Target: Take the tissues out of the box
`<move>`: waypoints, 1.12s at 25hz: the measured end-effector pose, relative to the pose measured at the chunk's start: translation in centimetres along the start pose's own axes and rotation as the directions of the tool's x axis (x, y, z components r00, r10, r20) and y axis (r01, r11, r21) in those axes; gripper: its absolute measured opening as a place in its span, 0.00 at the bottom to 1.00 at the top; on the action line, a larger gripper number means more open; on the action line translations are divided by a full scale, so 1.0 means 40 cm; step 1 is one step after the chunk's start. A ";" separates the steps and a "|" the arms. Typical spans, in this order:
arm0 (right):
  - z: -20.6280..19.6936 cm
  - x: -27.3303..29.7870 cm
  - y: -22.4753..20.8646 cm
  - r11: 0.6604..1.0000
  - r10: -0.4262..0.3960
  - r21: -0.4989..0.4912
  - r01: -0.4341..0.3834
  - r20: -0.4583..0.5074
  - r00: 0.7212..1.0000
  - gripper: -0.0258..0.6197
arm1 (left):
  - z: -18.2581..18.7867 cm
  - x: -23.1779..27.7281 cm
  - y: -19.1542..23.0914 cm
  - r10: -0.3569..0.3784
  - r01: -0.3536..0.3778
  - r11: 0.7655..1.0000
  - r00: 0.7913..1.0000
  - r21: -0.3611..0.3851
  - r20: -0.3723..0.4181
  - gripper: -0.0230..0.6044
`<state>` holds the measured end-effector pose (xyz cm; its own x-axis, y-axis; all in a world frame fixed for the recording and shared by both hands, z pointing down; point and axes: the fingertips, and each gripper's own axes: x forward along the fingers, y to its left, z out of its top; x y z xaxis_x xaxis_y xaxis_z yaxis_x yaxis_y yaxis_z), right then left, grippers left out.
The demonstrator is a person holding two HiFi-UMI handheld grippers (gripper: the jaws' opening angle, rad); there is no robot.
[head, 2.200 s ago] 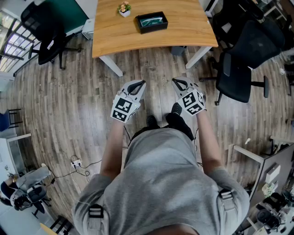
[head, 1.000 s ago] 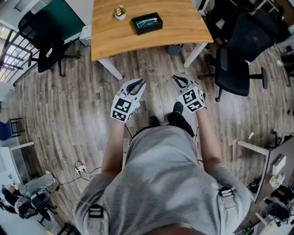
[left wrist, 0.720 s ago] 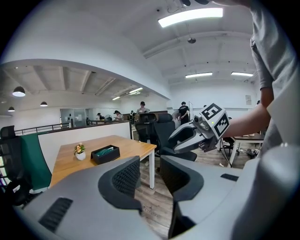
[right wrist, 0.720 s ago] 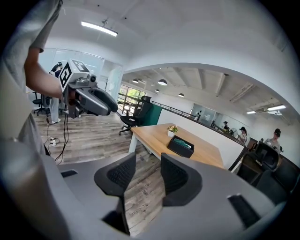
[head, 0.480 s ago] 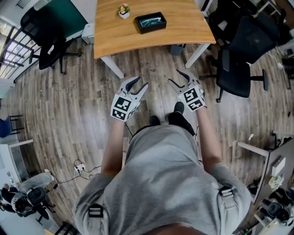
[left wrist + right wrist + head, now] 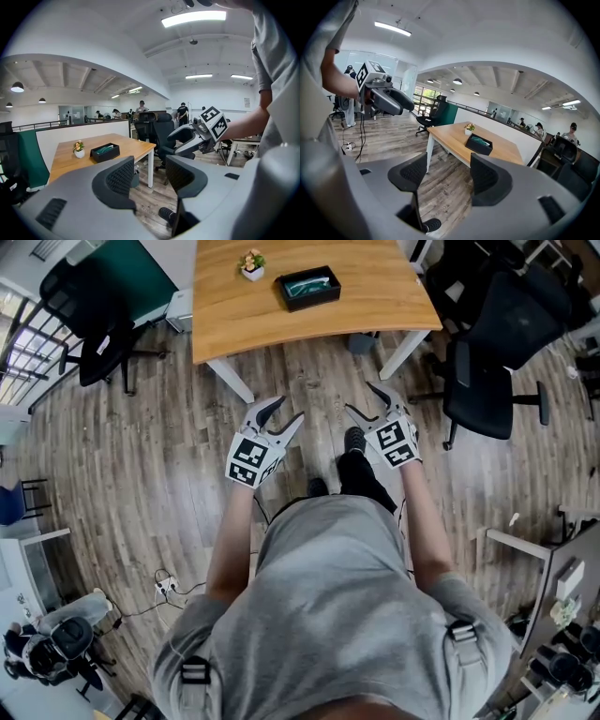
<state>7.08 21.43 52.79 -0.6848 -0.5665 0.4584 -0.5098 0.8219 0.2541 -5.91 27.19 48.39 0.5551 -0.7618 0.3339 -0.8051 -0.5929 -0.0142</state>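
I find the wooden tabletop (image 6: 375, 306) ahead, well apart from both claws. The left claw (image 6: 289, 409) and right claw (image 6: 359, 397) hang over the floor (image 6: 141, 456), jaws just opened wide, nothing between them. The black box (image 6: 307, 286) sits on the tabletop, near a small potted plant (image 6: 251, 261).

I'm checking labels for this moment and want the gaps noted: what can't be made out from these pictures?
- Contents of the black box: too small in every view; only something teal shows, so tissues are unconfirmed.
- Far edge of the table: cut off by the head view's top edge.
- Details of the potted plant: too small in all views.
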 end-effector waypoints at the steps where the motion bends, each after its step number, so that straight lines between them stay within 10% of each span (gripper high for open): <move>1: -0.002 0.005 -0.001 1.000 0.002 -0.001 -0.002 -0.003 1.000 0.50 | 0.001 0.000 0.004 0.002 -0.002 1.000 1.000 0.001 -0.001 0.38; 28: -0.010 0.185 -0.225 0.995 0.038 -0.092 -0.039 -0.012 0.999 0.48 | 0.027 0.148 0.215 0.097 -0.100 0.993 0.994 -0.060 -0.054 0.38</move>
<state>6.83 9.87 54.25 -0.6974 -0.5337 0.4783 -0.4321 0.8456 0.3135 -9.34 17.30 49.21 0.4625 -0.8005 0.3811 -0.8677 -0.4970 0.0092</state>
